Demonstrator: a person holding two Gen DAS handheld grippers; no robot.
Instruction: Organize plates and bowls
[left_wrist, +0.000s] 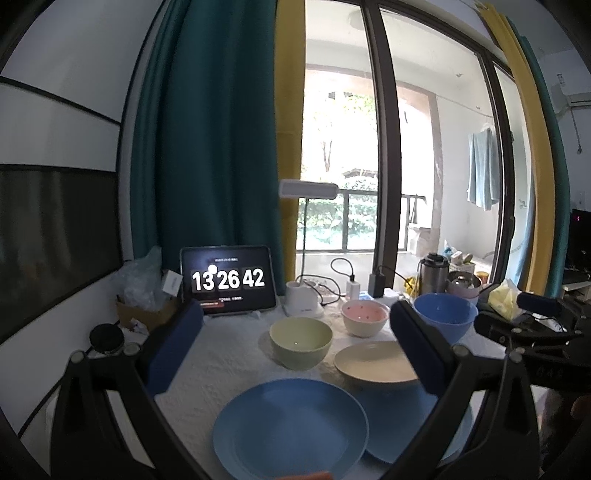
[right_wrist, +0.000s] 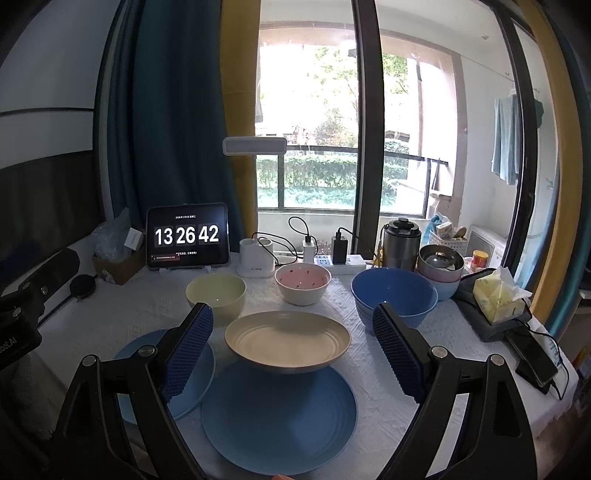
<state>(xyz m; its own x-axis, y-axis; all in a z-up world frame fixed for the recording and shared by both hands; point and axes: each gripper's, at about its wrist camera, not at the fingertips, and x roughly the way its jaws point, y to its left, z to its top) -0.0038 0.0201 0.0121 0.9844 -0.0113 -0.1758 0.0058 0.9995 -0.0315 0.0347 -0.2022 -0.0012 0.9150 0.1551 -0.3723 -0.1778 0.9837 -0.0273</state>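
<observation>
Both spread, gripping nothing — left hand-held gripper (left_wrist: 295, 343) and right hand-held gripper (right_wrist: 293, 334) — above round cream ridged plate (right_wrist: 287, 341) resting on flat blue plate (right_wrist: 279, 413).

1. We note a tablet (right_wrist: 187, 235) propped at the back of the white tablecloth (right_wrist: 436, 343), reading 13 26 42.
2. Just right of it we see a white desk lamp (right_wrist: 255, 259); then a power strip (right_wrist: 341, 264) with chargers plugged in.
3. We log a steel thermos (right_wrist: 400, 243) near the window.
4. At the right edge sit a yellow tissue pack (right_wrist: 496, 295) and a phone (right_wrist: 535, 354) on a cable.
5. Cardboard box (left_wrist: 146, 314), back left.
</observation>
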